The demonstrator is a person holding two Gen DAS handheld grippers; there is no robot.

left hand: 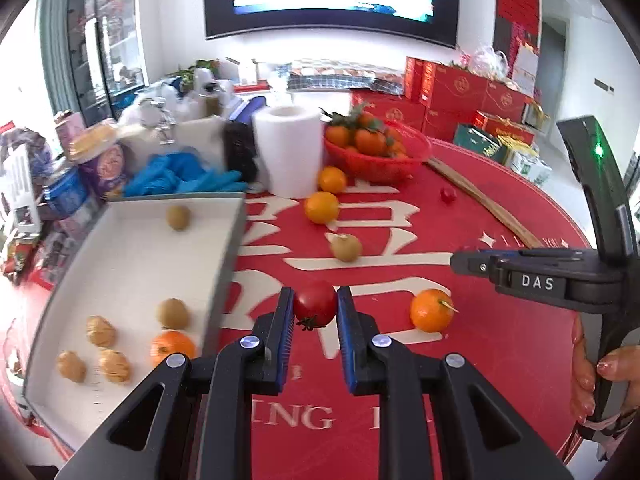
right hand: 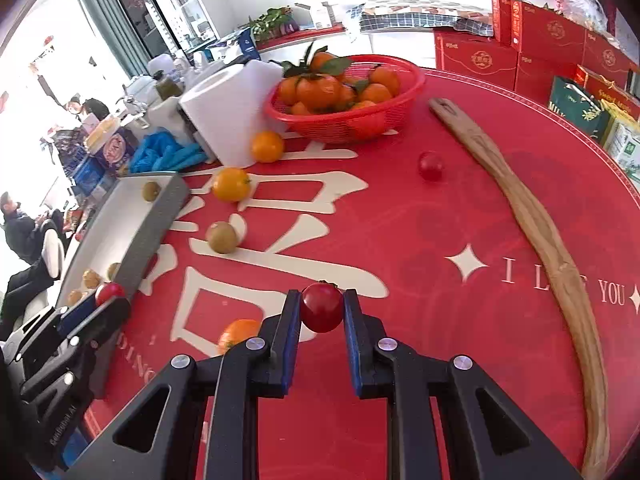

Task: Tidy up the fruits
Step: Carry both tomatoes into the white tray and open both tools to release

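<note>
L gripper (left hand: 315, 306) & R gripper (right hand: 322, 307) – each clamped on a tomato (left hand: 315, 304) (right hand: 322, 307) btwn blue pads – above red table (right hand: 400, 220).

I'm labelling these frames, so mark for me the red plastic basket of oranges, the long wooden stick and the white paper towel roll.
Red plastic basket of oranges (right hand: 352, 126): right wrist view, front mesh wall.
Long wooden stick (right hand: 532, 216): right wrist view, mid-shaft.
White paper towel roll (left hand: 290, 152): left wrist view, side of roll.

— What does the right gripper (right hand: 322, 308) grip?
— A red tomato (right hand: 321, 307), pinched between both fingers above the red tablecloth (right hand: 400, 220).
— And at left?
— The left gripper (right hand: 105, 300) holds another tomato (right hand: 109, 291) beside the grey tray (right hand: 156, 224).
</note>
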